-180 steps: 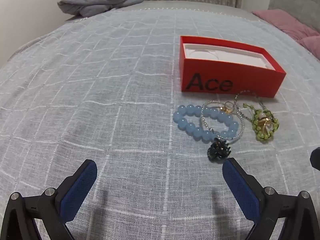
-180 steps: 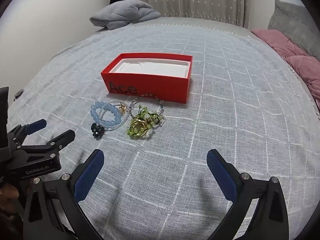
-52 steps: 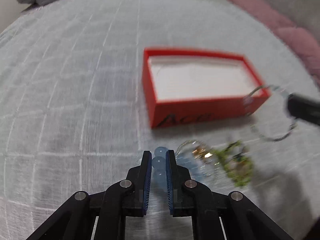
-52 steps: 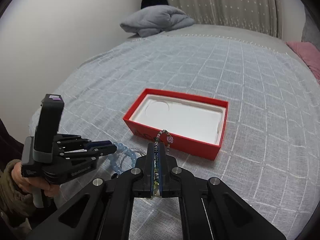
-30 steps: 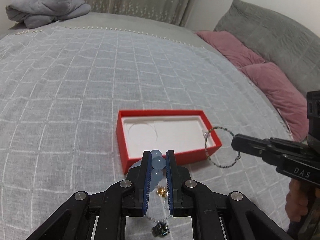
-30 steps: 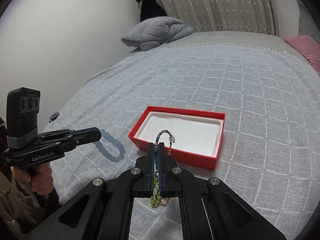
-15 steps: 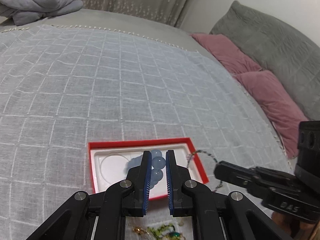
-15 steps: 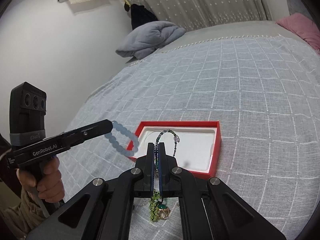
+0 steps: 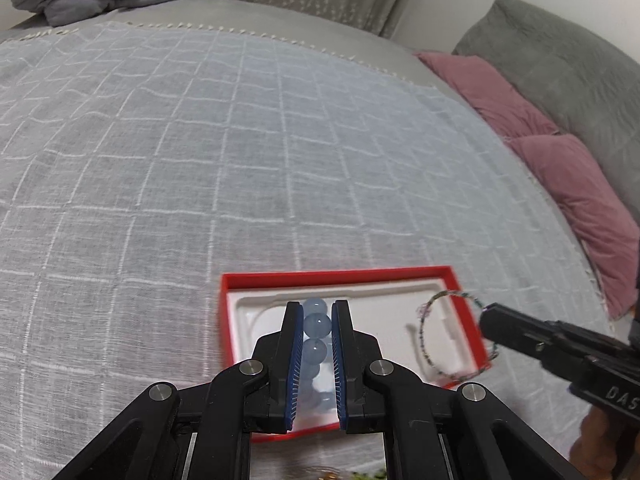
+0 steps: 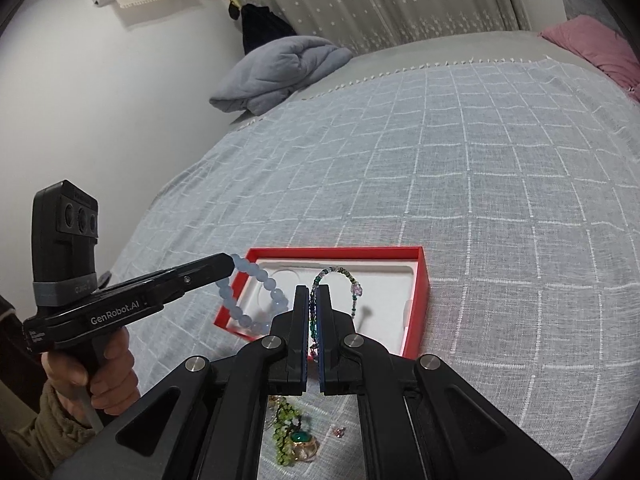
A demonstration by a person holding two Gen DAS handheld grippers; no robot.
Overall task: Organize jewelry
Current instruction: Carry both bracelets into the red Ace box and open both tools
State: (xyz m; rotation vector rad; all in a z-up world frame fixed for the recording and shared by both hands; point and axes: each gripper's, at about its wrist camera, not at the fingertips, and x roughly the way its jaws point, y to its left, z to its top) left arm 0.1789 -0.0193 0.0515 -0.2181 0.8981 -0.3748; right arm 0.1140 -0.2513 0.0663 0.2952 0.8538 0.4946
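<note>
While both loads hang over the red box, I've got 1 piece of jewelry per gripper, w/ nothing let go yet. My left gripper is clenched on the pale blue bead bracelet: a few beads sit pinched btwn the blue pads, and in the right wrist view the rest of the loop droops free across the box's left rim, so it's carried by 1 short arc and swings below. My right gripper is closed tight on the thin multicolour bead bracelet, loop arching up and forward over the white insert; I judge that high hold keeps the strand clear of the box walls before a drop. Box sits on the bed's grey checked cover, approx. centre, open side up, insert w/ a round recess at its left end. Green beaded piece w/ a gold ring lies on the cover near the box's front side, beneath my right gripper, so I reckon at least 1 item is still to be fetched. Readable writing: "GenRobot.AI" on the left gripper's side in the right wrist view, and "DAS" on the right gripper's body in the left wrist view; any lettering on the box isn't visible from here.
</note>
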